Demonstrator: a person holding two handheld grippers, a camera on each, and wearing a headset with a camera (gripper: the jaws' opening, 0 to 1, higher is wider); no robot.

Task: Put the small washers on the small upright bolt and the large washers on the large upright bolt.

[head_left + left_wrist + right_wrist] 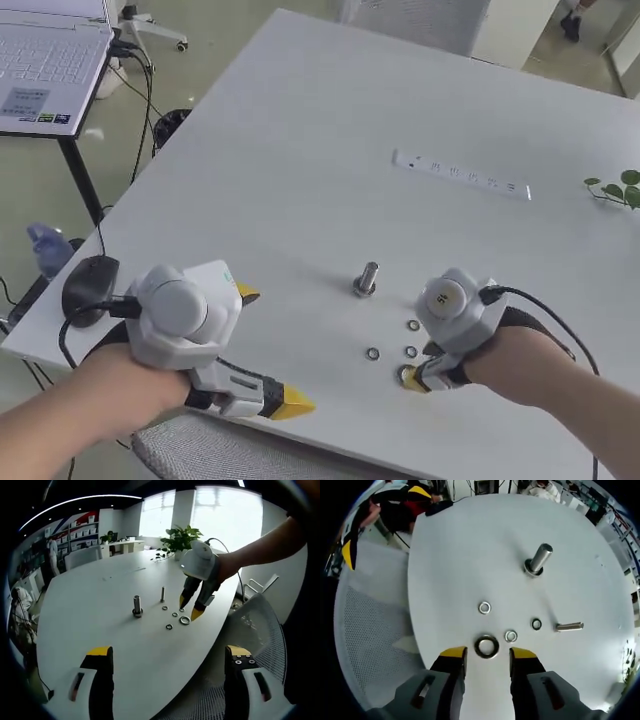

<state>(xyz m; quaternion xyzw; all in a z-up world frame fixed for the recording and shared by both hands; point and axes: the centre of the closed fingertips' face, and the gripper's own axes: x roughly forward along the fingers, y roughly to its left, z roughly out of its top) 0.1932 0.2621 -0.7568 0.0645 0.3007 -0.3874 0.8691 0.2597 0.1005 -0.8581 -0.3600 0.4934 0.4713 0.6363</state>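
On the white table point(280, 150) the large bolt point(367, 280) point(137, 606) point(537, 560) stands upright. The thin small bolt point(162, 594) point(569, 626) stands just past it. Three small washers point(413, 325) point(410, 351) point(373, 353) lie flat near the front edge. A large washer point(486, 646) point(185, 620) lies on the table just ahead of my right gripper point(488, 654) point(410, 380) point(189, 608), whose jaws are open and point down at it, one on either side. My left gripper point(169, 652) point(270, 350) is open and empty at the table's near left edge.
A white power strip point(460, 172) lies at the back right, with plant leaves point(620, 190) beyond it. A laptop point(45, 60) sits on a side stand at the left, with cables and a black round object point(88, 280) at the table corner. A mesh chair point(370, 630) stands below the near edge.
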